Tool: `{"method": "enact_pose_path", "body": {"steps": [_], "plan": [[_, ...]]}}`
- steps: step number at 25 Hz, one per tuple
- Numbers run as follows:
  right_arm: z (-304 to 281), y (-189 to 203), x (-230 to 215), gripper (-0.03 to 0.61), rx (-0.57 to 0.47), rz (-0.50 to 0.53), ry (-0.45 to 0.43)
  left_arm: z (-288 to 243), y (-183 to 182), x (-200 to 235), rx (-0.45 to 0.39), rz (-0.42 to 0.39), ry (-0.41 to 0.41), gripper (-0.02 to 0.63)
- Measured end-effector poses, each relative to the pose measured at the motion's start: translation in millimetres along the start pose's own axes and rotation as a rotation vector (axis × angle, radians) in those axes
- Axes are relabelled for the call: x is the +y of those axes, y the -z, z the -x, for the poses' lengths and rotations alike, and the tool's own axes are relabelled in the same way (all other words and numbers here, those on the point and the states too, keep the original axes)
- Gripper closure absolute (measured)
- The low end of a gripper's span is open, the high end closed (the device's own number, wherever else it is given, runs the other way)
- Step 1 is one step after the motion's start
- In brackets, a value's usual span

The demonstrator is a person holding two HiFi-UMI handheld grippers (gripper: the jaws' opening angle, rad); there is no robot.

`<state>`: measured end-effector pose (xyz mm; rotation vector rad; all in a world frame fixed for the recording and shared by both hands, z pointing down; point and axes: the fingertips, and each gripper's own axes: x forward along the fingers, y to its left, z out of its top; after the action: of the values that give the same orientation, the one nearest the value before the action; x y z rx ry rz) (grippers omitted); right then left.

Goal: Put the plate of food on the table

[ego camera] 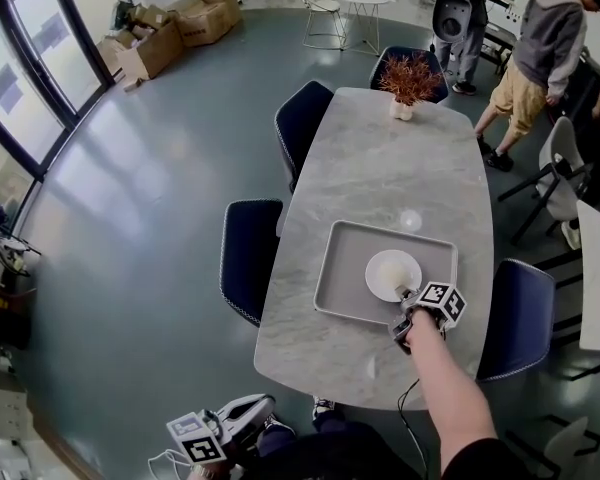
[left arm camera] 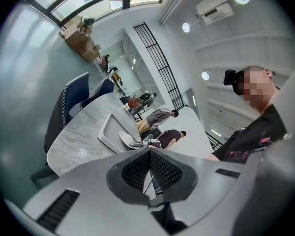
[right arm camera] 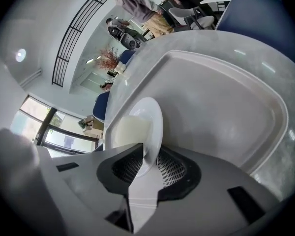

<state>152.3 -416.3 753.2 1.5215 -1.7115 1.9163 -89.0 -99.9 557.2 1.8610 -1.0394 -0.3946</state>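
Note:
A white plate (ego camera: 393,274) lies in a grey tray (ego camera: 340,268) on the marble table (ego camera: 380,158). In the right gripper view a pale block of food (right arm camera: 130,132) sits on the plate (right arm camera: 152,117). My right gripper (ego camera: 407,304) is at the plate's near edge. Its jaws (right arm camera: 148,154) stand a little apart with the rim between them, and I see no pad pressing on it. My left gripper (ego camera: 242,413) hangs low beside the table's near left corner, away from the tray. In its own view (left arm camera: 148,154) the jaws are shut and empty.
Dark blue chairs (ego camera: 250,253) (ego camera: 518,313) stand along both sides of the table. A vase with a reddish plant (ego camera: 408,83) is at the far end. People (ego camera: 540,48) stand at the back right. Cardboard boxes (ego camera: 170,33) lie by the windows.

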Motion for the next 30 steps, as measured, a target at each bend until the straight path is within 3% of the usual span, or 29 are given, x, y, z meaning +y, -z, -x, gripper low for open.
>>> {"method": "enact_pose_path", "body": {"steps": [22,30], "plan": [[9.1,9.2,-8.8,0.454,0.034,0.203,0.147,9.4,0.7,3.7,-0.002,-0.010,0.007,0.609],[32.1,11.1,-15.3,0.454,-0.034,0.188,0.142,9.8,-5.0,-1.0,0.013,-0.020,0.039,0.609]]}}
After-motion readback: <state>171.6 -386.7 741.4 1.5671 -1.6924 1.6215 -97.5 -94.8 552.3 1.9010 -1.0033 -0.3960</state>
